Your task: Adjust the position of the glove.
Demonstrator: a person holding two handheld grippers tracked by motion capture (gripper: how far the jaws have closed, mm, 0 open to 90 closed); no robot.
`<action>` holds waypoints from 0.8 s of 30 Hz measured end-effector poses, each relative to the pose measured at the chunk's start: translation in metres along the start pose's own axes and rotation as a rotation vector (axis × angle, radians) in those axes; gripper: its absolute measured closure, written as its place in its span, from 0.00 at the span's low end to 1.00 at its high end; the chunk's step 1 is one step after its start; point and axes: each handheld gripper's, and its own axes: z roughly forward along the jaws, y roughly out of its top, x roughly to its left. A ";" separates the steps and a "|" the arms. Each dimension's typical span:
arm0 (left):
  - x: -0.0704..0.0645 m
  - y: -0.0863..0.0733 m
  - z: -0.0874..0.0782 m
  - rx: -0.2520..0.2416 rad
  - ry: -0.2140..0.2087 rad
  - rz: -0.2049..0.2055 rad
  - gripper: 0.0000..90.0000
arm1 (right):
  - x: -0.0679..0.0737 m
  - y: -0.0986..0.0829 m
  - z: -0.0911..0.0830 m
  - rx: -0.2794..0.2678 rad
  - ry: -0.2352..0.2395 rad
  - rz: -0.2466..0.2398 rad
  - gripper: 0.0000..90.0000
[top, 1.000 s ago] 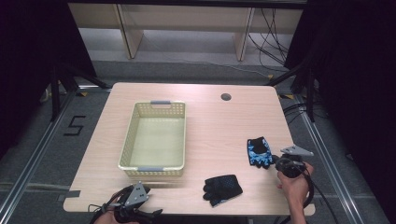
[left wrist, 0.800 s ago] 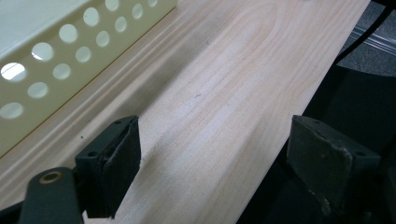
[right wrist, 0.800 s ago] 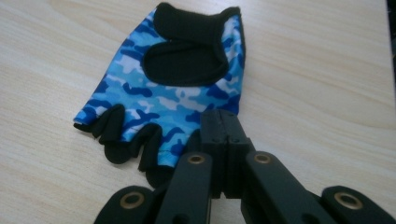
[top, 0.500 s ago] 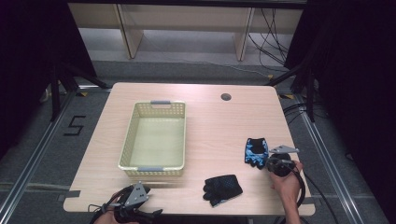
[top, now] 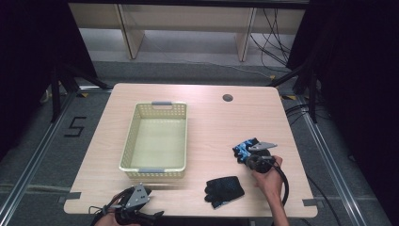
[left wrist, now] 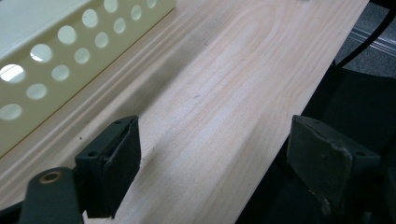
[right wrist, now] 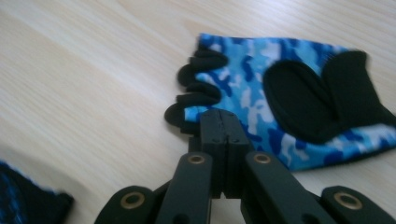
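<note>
- the blue camo glove (right wrist: 280, 107) lies flat on the table (top: 207, 117), right side, a bit toward the near edge, short black finger stubs pointing left in the right gripper view
- right gripper (right wrist: 219, 122) has its jaws pressed fully together, tips right at the glove's near edge; can't tell if any fabric is actually pinched between them
- in the high view that same gripper (top: 251, 157) sits right at the glove (top: 244, 149), with the person's right hand (top: 269, 179) wrapped around it
- a second glove, black (top: 225, 191), lies just near-left of that, close to the near edge, apart from the blue one
- cream perforated basket (top: 155, 141) stands left of centre, looks to have nothing in it
- left gripper (top: 134, 200) hangs at the near edge, left side, jaws spread wide with just bare wood (left wrist: 219, 107) between them, basket wall (left wrist: 70, 51) close by
</note>
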 end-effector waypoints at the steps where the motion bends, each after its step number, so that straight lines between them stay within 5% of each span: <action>1: -0.001 -0.001 0.001 -0.007 -0.003 -0.021 0.19 | 0.002 0.003 0.004 -0.004 0.020 0.012 1.00; 6: -0.001 0.000 0.000 -0.003 -0.003 -0.018 0.19 | 0.007 0.015 0.014 -0.009 0.045 0.026 1.00; 8: 0.000 0.000 -0.001 -0.002 0.001 0.015 0.19 | 0.005 0.017 0.016 -0.019 0.055 0.039 1.00; 11: 0.000 0.000 -0.001 -0.003 -0.002 -0.011 0.19 | 0.001 0.016 0.010 -0.038 0.065 0.064 1.00; 13: 0.000 0.000 -0.001 -0.001 -0.001 -0.011 0.19 | -0.005 0.017 0.001 -0.083 0.076 0.116 1.00; 17: -0.001 0.000 0.000 0.001 0.000 -0.012 0.19 | -0.029 0.017 -0.012 -0.165 0.045 0.137 1.00; 19: 0.000 0.000 0.000 -0.004 0.000 0.006 0.19 | -0.039 0.016 -0.014 -0.174 0.024 0.162 0.93; 20: -0.001 0.000 0.001 -0.003 -0.002 -0.023 0.19 | -0.041 0.015 -0.013 -0.168 0.025 0.219 0.91; 21: 0.000 0.000 0.001 0.005 0.002 -0.018 0.19 | -0.049 0.014 -0.011 -0.182 0.026 0.194 0.88; 24: 0.000 -0.001 0.001 -0.008 -0.005 -0.027 0.19 | -0.060 0.012 -0.005 -0.163 0.005 0.219 0.84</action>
